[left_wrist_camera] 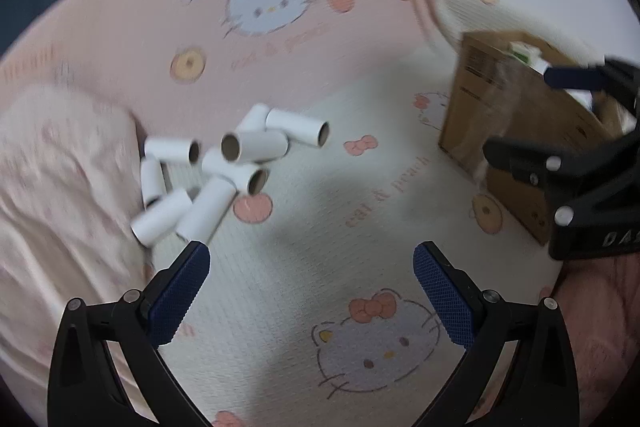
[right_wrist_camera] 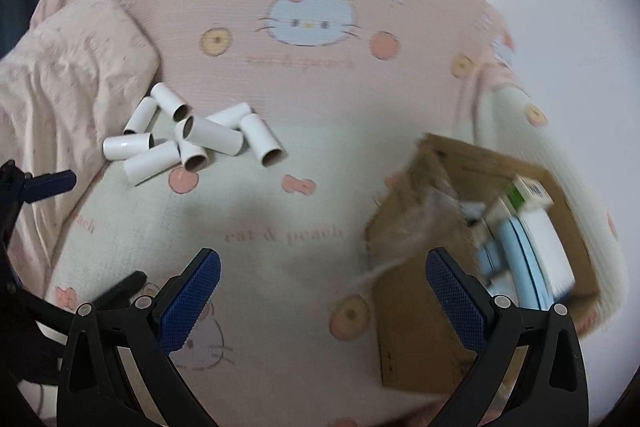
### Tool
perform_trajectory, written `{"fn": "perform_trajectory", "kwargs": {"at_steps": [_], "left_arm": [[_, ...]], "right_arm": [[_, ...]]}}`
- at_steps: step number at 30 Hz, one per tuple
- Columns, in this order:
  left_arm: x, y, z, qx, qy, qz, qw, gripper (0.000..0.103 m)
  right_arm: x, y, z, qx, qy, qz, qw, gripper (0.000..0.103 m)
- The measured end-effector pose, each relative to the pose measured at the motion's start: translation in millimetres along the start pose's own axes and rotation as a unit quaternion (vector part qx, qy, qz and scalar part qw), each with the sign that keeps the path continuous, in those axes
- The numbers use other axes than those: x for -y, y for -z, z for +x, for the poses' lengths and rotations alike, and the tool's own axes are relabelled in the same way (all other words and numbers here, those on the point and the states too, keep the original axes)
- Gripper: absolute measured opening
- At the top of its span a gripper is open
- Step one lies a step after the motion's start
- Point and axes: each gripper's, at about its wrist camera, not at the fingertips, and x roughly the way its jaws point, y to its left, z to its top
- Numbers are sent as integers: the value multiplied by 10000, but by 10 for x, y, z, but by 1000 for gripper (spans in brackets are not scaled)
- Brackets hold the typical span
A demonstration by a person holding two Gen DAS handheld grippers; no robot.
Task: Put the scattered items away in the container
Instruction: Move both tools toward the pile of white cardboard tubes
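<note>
The left gripper (left_wrist_camera: 311, 263), spread wide and empty, sits just below the white tubes (left_wrist_camera: 224, 167) at centre-left (blurred, seemingly lying every way), nearer than the equally wide right gripper (right_wrist_camera: 323, 273) beside the cardboard box (right_wrist_camera: 404, 327).

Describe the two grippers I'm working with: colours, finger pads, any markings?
Both match: the left gripper and right gripper have matte black angular plastic arms with silver round rivets at the joints. Their fingers carry dark blue pads with a fine mesh-like texture. The right gripper's body shows partial white lettering. No cables visible.
</note>
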Motion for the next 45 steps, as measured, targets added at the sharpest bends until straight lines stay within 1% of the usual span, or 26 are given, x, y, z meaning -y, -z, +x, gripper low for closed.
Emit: {"fn": "perform_trajectory", "kwargs": {"at_steps": [2,4,6,8,10,13,16,20,23,26,28,29,30,32,34,35,37,38,39,40,41,42,43,44,45], "left_arm": [[-165,7,104,-16,64,-348,9994,103],[-337,9,225,19,26,-735,9973,103],[-464,-5,337,32,-70,-1028,9947,103],[-560,-32,451,41,-136,-1264,9919,103],[-677,-70,582,116,-53,-1533,9881,103],[-791,-150,760,124,54,-1830,9830,101],[-852,-260,904,208,30,-1844,9826,94],[-874,-417,1092,348,-241,-1710,9844,92],[-899,-527,1215,443,-255,-1652,9849,91],[-960,-623,1405,347,-211,-1771,9834,90],[-1024,-690,1546,311,-210,-1892,9812,90],[-1044,-712,1597,270,-231,-1923,9807,90],[-1103,-749,1681,220,-295,-2009,9789,90],[-1179,-774,1768,158,-249,-2143,9763,90],[-1282,-790,1872,15,65,-2431,9700,89],[-1305,-785,1896,-9,151,-2532,9673,89],[-1369,-771,1961,-76,332,-2799,9594,81],[-1377,-769,1982,-94,329,-2838,9583,78],[-1376,-767,2010,-133,315,-2871,9573,73],[-1367,-753,2018,-134,339,-2873,9571,69],[-1358,-760,2029,-120,384,-2898,9562,67],[-1341,-758,2024,-94,433,-2928,9551,62],[-1329,-753,2003,-60,458,-2922,9552,54],[-1302,-760,1986,-33,456,-2885,9564,54],[-1272,-768,1984,-53,412,-2837,9580,54]], "right_arm": [[-91,-23,148,152,24,-206,9997,102],[-143,-54,279,325,26,-293,9990,102],[-139,-81,412,488,-118,-190,9986,102],[-149,-138,613,467,-254,-111,9985,102],[-188,-190,767,500,-323,-126,9981,102],[-228,-267,1005,540,-424,-93,9976,102],[-241,-358,1251,646,-726,7,9953,102],[-167,-455,1631,709,-954,436,9920,102],[-95,-498,1851,664,-1182,731,9881,102],[-24,-514,2032,770,-1550,994,9799,102],[-35,-542,2162,811,-1703,947,9775,102],[-52,-549,2231,789,-1715,877,9781,102],[-80,-559,2327,735,-1679,802,9798,102],[-124,-578,2462,619,-1711,713,9807,102],[-141,-583,2569,548,-1823,757,9788,102],[-141,-578,2610,528,-1881,807,9774,102],[-131,-575,2697,493,-2035,985,9729,102],[-129,-578,2731,479,-2107,1054,9707,102],[-132,-580,2768,459,-2189,1142,9679,102],[-136,-584,2785,431,-2241,1185,9664,100],[-130,-582,2799,411,-2316,1232,9641,93],[-128,-580,2821,388,-2405,1286,9613,90],[-126,-582,2845,335,-2507,1352,9580,83],[-132,-579,2841,314,-2538,1380,9568,75],[-133,-579,2847,287,-2581,1403,9555,70]]}}
